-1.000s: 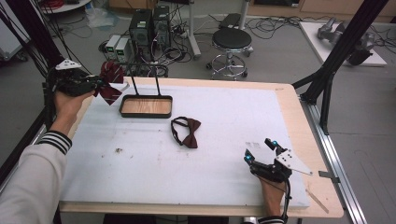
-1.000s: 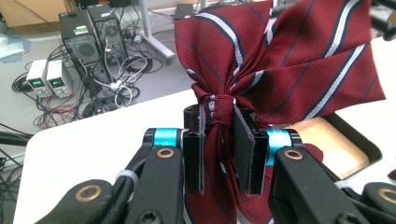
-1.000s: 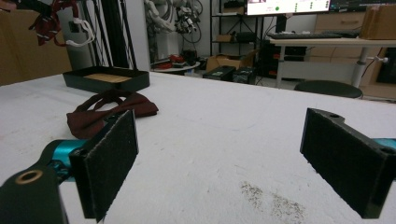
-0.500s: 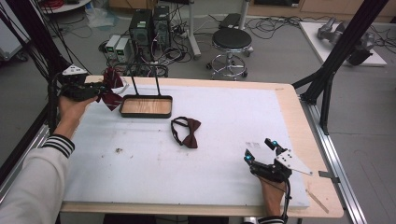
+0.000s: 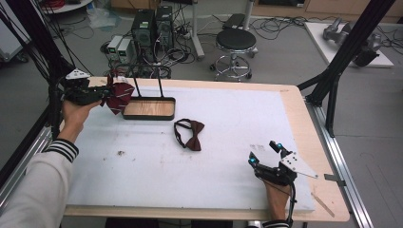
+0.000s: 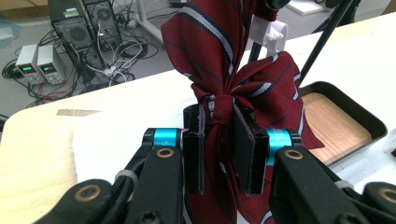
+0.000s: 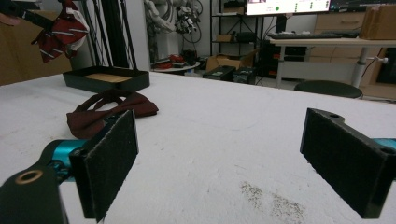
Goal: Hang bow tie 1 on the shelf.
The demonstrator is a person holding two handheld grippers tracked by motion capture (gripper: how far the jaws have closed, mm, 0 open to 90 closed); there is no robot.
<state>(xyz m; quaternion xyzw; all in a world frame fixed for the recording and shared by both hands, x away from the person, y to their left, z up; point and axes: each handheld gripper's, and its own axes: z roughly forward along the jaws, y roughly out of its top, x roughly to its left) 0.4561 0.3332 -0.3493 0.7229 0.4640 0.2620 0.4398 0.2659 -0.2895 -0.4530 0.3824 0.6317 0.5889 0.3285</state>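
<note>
At ten o'clock of the tabletop, the left claw is pinching the striped bow tie by its knot, in the air just beside the tray. I judge the step is carrying it to the tray; next it must lower and release. The right claw rests spread at five o'clock, the plain bow tie at centre.
</note>
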